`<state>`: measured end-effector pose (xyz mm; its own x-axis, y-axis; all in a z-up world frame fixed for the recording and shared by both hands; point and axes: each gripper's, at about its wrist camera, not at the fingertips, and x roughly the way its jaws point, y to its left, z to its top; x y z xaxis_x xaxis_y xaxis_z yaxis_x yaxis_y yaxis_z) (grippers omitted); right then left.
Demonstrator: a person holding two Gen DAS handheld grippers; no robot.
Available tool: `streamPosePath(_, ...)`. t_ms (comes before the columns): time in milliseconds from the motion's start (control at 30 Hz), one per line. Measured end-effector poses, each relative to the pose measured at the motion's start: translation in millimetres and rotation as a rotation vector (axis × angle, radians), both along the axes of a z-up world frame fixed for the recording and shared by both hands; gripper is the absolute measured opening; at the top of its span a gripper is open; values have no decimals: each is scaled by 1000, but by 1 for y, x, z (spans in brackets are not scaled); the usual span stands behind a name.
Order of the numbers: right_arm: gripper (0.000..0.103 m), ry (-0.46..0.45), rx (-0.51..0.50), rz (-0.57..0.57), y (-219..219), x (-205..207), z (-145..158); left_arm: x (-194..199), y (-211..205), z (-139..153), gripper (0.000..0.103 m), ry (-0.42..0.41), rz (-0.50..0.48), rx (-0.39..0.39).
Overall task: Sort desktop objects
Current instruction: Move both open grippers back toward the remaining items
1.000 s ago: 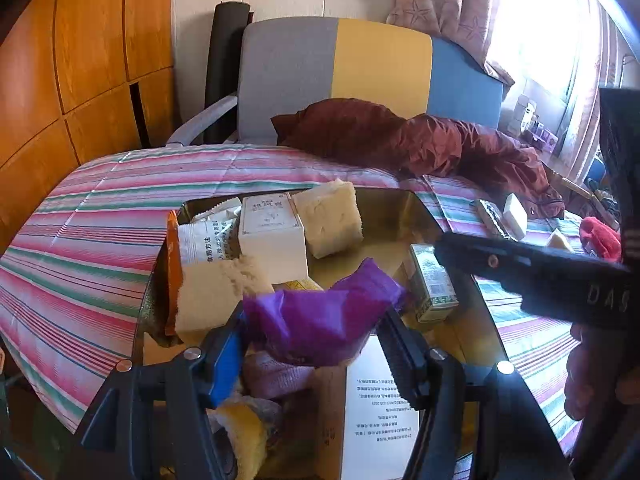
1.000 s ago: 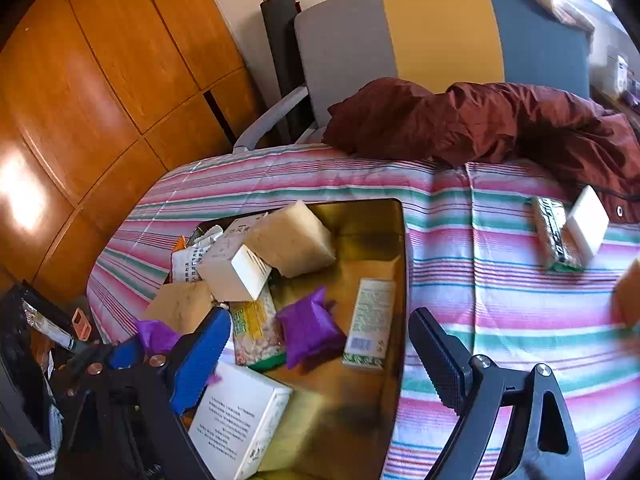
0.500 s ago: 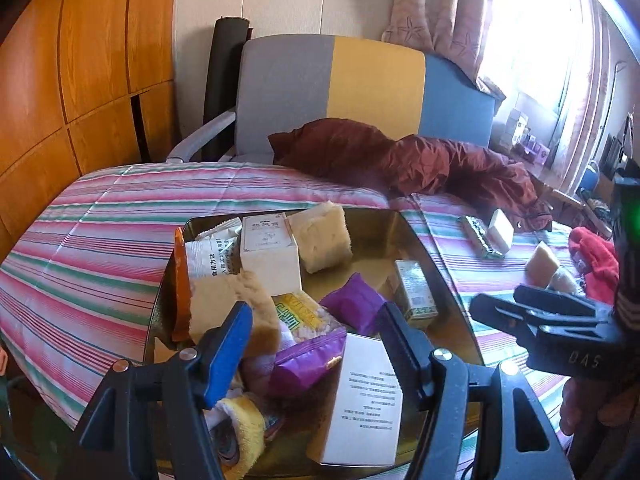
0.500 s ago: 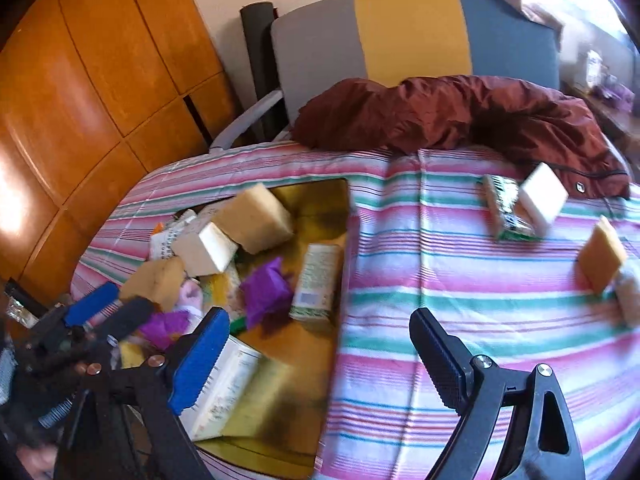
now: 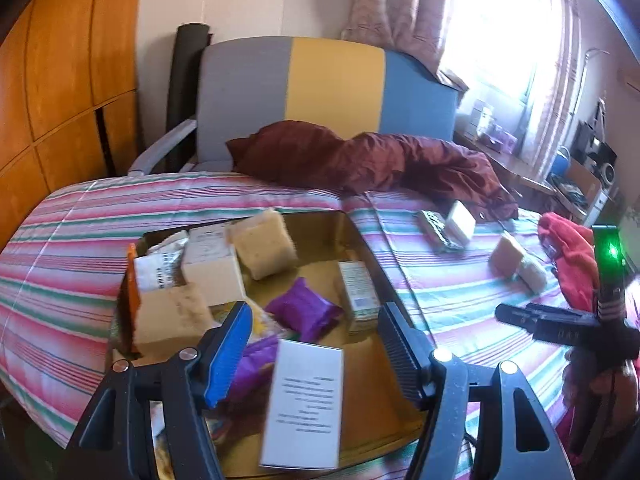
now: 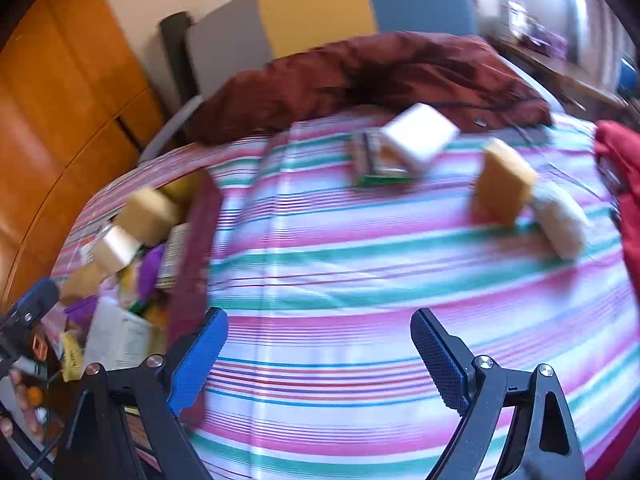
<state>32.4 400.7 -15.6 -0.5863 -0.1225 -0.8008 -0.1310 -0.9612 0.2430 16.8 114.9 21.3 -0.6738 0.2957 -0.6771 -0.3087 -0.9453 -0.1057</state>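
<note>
Your left gripper [image 5: 316, 340] sits part open with nothing pinched; jaws hang over the near end of the gold tray [image 5: 320, 224]. Between and just past the pads: a white printed box [image 5: 304, 404] lying flat, a purple pouch [image 5: 256, 364] against the blue pad, a second purple packet [image 5: 302, 314] just beyond. Right of that a small green-white carton [image 5: 358, 290] stands beside the tray's right wall. Far end is packed: white box [image 5: 212, 268], tan sponge [image 5: 264, 242], another tan sponge [image 5: 172, 320] at the left wall, printed sachet [image 5: 154, 272] in the far-left corner. Little bare floor remains, only the strip along the right side and the far right corner.

Your right gripper [image 6: 316, 356] stands wide open, empty, over bare striped cloth [image 6: 340, 280]. Tray edge runs just left of its blue pad. Ahead you have clear cloth, then the loose items: a white block [image 6: 420, 138] resting on a dark green packet [image 6: 370, 164], well apart from them an orange sponge [image 6: 504, 184] upright, touching a pale sponge [image 6: 560, 224]. Maroon cloth [image 6: 360, 76] bounds the far edge, red cloth [image 6: 624, 184] the right edge. View is motion-blurred
</note>
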Motion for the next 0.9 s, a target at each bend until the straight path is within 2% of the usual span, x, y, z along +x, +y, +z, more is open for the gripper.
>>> streamPosePath(233,93,-8,17,-143,70,13,8,-1,29,0,66,-10,-71,-22)
streamPosePath(433,93,-3,21,-215,110,16,12,-2,57,1,67,-21,-144,-36)
streamPosePath(567,93,0,18,-239,131,16,13,-5,71,1,66,-28,-169,-41)
streamPosePath(733,93,36,-49,-246,156,14,14,-10,89,-1,67,-50,-207,-45)
streamPosePath(900,91,48,-65,-227,160,2,13,-17,106,2,67,-69,-247,-33)
